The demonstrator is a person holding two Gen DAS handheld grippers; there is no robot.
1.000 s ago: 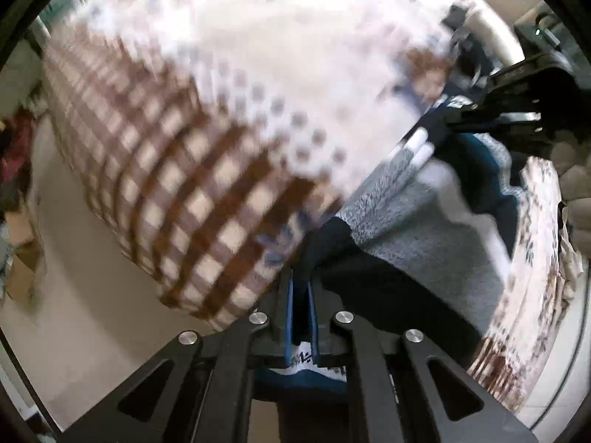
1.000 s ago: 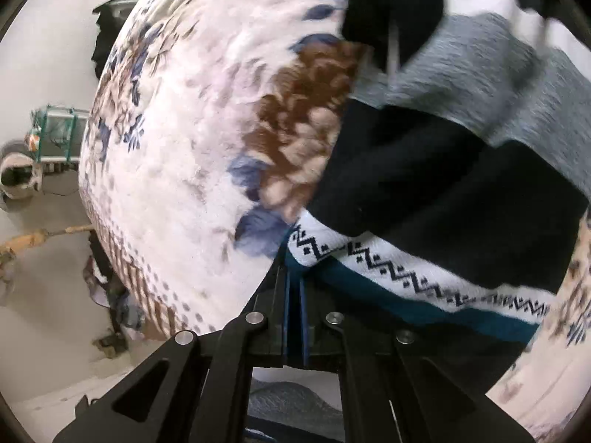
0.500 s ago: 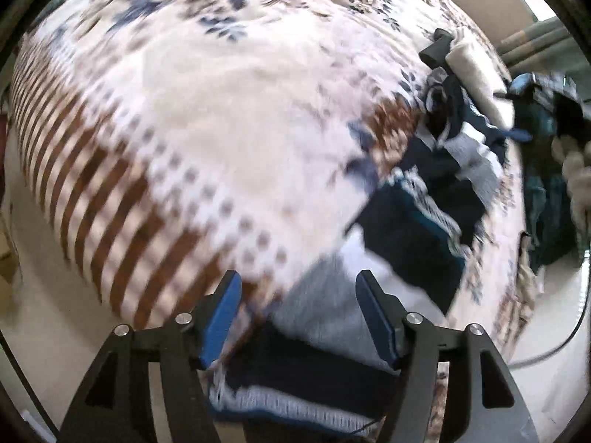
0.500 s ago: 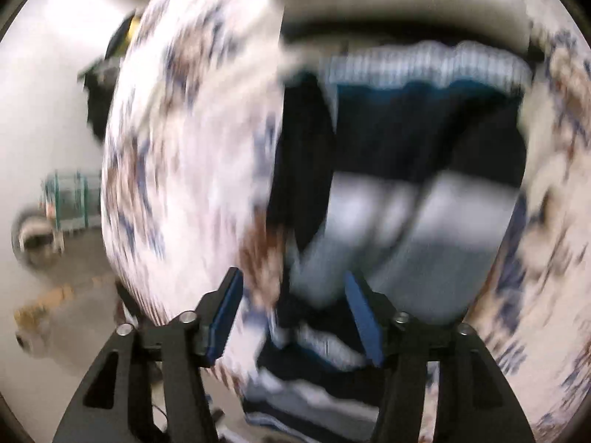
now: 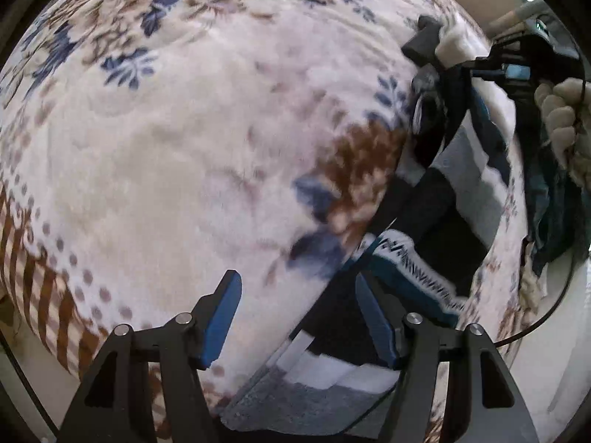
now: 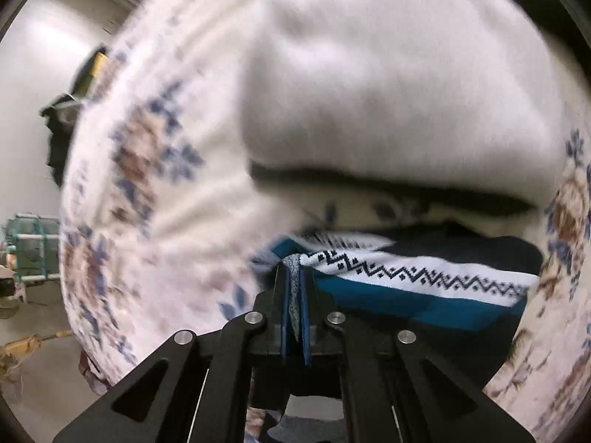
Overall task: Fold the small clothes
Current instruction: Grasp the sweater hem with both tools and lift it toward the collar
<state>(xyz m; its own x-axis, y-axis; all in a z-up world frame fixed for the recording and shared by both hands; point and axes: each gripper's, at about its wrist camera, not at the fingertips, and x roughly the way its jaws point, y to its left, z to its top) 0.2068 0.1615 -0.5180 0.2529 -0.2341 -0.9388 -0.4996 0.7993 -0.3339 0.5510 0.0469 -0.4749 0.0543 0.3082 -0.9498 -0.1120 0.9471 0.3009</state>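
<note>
The left hand-held gripper (image 5: 297,319) hangs with its blue-padded fingers (image 5: 221,317) spread wide and nothing between them. Straight ahead of it lies a floral blanket (image 5: 184,147) in cream, brown and blue. The sweater (image 5: 417,269), striped in black, grey, white and teal with a zigzag band, lies on that blanket just ahead and to the right of this gripper, with its grey end reaching beneath the right finger. Farther off to the upper right, the other gripper (image 5: 476,68) meets the far end of the same sweater, held by a gloved hand (image 5: 561,118).

The right hand-held gripper (image 6: 294,277) has its fingers nearly together, pinching a grey knitted edge of the sweater (image 6: 424,280) between the blue pads. From that pinch the zigzag band and teal stripe run off to the right. Beyond the fingertips a pale cream garment (image 6: 388,85) lies on the blanket (image 6: 155,184), blurred.
</note>
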